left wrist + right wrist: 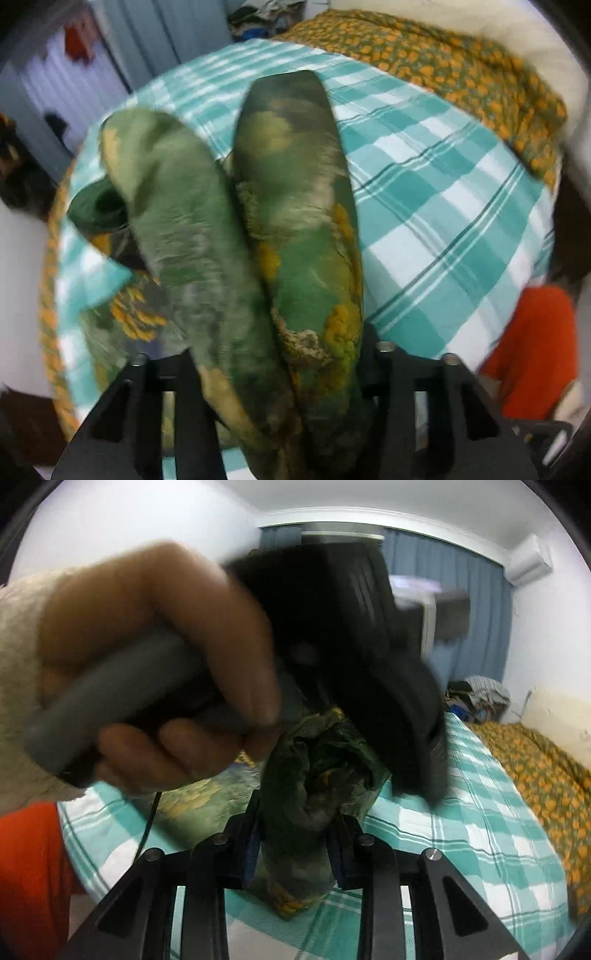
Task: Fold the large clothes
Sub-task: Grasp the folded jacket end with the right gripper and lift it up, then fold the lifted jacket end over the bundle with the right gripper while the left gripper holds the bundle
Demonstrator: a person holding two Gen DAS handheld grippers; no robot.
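A green printed garment (288, 236) hangs over a bed spread with a teal checked sheet (443, 206), gathered into two thick rolls that run straight away from the left gripper (284, 354), so its long axis lies along that gripper's pointing line and down toward the sheet. The left gripper's fingers are buried under the cloth, which bunches thickly between them, so it appears closed on the garment, though the pads themselves cannot be seen. In the right wrist view the right gripper (293, 849) pinches another bunch of the same garment between its two fingers, the cloth standing up from the jaws and trailing down to the sheet below. Directly beyond that bunch, very close, the person's left hand (159, 686) grips the handle of the other tool, so both grippers sit near together above the near end of the sheet, with the right one slightly nearer the sheet's edge. An orange flowered blanket (461, 74) lies along the far side of the sheet. The coming move likely turns on drawing the two held bunches apart along the sheet's length, spreading the garment flat.
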